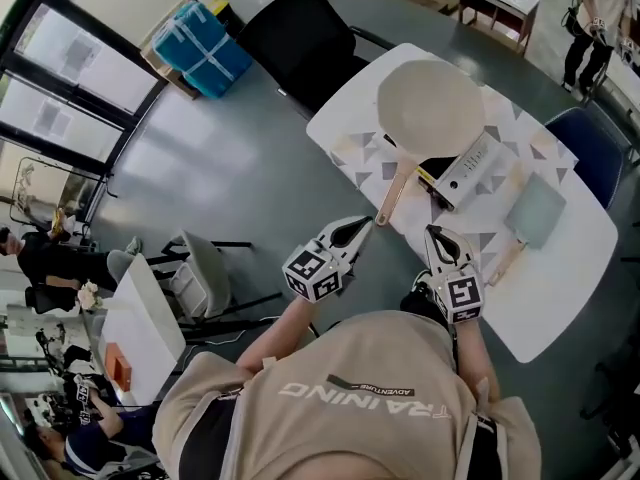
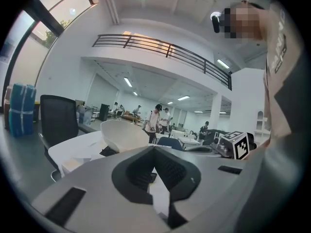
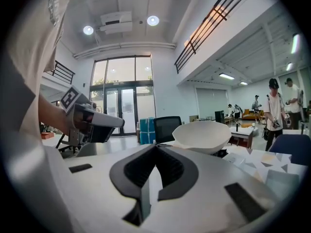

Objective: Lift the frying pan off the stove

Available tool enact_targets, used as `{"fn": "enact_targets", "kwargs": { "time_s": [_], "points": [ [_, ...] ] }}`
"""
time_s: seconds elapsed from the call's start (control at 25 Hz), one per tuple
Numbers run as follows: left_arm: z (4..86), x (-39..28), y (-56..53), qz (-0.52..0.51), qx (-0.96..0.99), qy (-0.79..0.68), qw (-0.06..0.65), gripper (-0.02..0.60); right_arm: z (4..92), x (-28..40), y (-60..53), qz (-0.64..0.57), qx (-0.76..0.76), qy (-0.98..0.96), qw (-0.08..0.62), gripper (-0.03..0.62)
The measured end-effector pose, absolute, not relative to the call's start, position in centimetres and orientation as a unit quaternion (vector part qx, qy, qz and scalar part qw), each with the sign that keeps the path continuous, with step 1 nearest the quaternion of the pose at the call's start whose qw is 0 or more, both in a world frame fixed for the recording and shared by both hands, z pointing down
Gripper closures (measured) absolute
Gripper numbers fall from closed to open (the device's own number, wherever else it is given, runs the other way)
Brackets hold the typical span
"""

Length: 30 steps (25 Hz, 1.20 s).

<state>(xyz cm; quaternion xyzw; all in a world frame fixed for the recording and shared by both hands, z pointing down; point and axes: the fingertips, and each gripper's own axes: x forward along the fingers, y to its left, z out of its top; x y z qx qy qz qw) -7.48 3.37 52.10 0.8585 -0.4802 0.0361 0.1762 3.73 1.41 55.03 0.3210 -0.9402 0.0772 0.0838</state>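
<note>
Left tool [image 1: 362,226] and right tool [image 1: 433,233] both fully closed, empty. Frying pan [image 1: 430,108] on stove [image 1: 468,173] ahead of both, handle end near left tool.

White surface [image 1: 560,298], rounded corners, stands on a grey floor [image 1: 230,168]. A pale cloth with grey triangle print [image 1: 355,158] covers most of the top; the near right end is bare. On the cloth, about mid-surface, sits a silver portable stove [image 1: 468,173], set at a slant. Just right of it lies a grey-green rectangular board [image 1: 537,211], its pale handle pointing toward the near edge.
</note>
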Motion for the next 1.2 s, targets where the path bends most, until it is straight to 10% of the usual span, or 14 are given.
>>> {"fn": "enact_targets", "kwargs": {
  "time_s": [1.2],
  "points": [
    [57.1,-8.0,-11.7,0.07,0.899,-0.356,0.244,0.527,59.4,3.7,-10.2,0.093,0.382,-0.904,0.167,0.588]
  ]
}}
